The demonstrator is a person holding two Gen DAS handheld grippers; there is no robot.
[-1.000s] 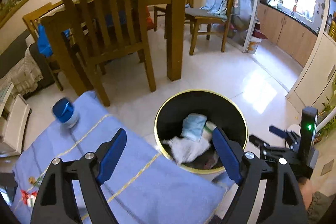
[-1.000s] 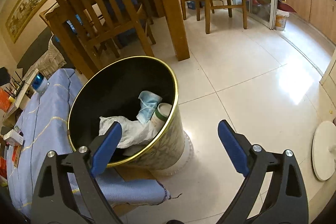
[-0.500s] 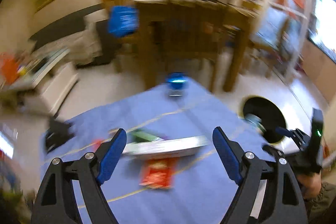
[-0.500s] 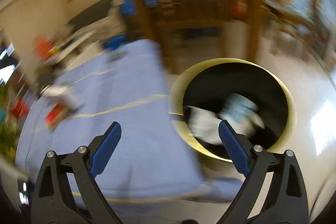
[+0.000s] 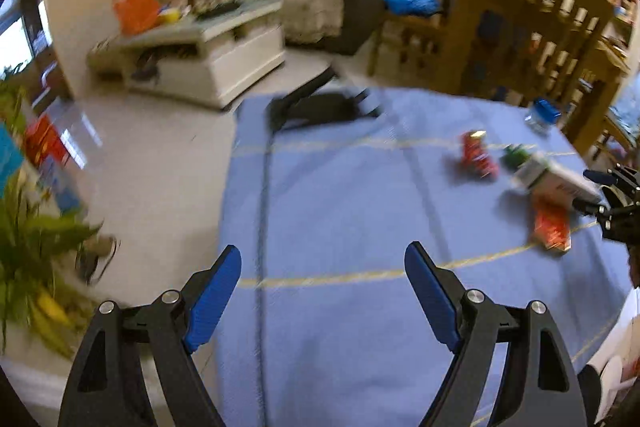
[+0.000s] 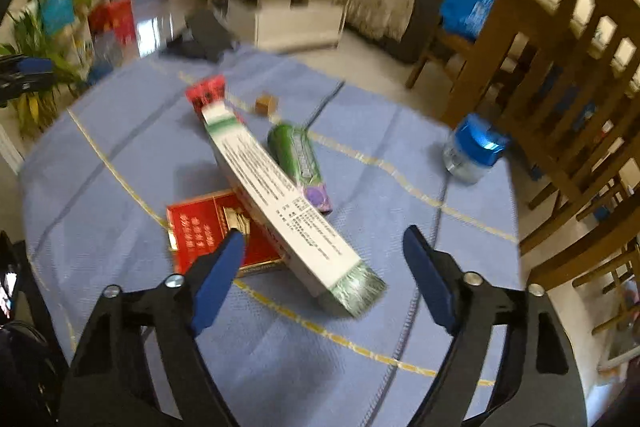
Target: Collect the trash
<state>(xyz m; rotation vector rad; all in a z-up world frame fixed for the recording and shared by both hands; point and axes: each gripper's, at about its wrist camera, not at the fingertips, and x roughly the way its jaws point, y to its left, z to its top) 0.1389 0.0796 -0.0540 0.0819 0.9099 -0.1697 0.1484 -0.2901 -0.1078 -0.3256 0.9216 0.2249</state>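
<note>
On blue cloth (image 6: 120, 155): 2 red packs (image 6: 208, 227), 1 long box (image 6: 280, 203), 1 green tube (image 6: 300, 159), 1 blue-capped jar (image 6: 472, 151), 1 sm. brown cube (image 6: 266, 103).

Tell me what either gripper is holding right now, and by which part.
Nothing is held. The left gripper is open over bare cloth; the right gripper has just been closing, its jaws either side of the long box, not touching.

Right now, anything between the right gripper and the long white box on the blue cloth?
Nothing visible. The right gripper is open, and the near end of the long white box lies in the gap between its fingers without touching them. The box rests across the red pack, with the green tube alongside.
</note>
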